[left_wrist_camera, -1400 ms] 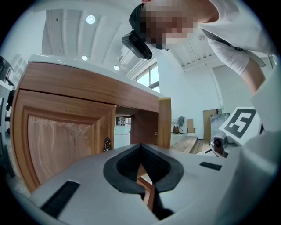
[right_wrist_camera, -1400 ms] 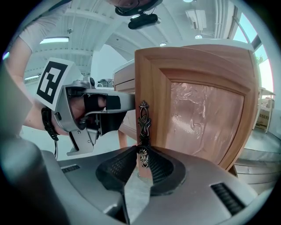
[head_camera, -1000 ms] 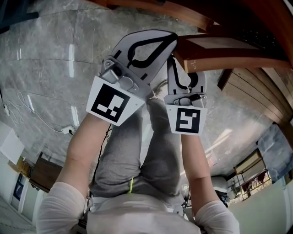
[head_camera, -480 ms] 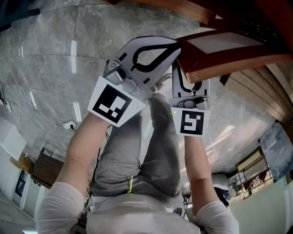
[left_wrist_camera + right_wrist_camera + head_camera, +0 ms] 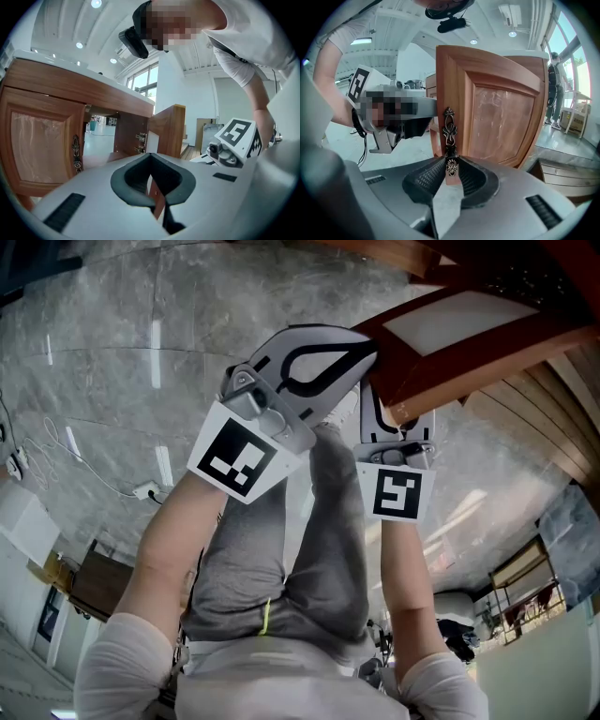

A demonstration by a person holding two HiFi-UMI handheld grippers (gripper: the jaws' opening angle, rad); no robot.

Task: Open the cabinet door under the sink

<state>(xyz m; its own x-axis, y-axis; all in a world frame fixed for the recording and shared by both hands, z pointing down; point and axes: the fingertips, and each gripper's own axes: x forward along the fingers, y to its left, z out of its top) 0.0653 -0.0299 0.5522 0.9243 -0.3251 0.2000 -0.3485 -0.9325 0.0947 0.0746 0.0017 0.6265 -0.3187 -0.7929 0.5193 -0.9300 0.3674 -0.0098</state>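
right gripper view: right gripper (image 5: 451, 171) clenched on ornate handle (image 5: 449, 140), long axis vertical, at cabinet door (image 5: 501, 117) edge. head view hides the handle, shows the door swung outward. left gripper (image 5: 157, 206) jaws together beside it.

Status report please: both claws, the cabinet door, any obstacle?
Right claw shut on the ornate door handle. Left claw shut, empty, close beside the door's edge. Cabinet door stands well open. No obstacle seen.

Grey marble floor (image 5: 112, 352); white cable (image 5: 94, 474), maybe power strip (image 5: 145, 491).
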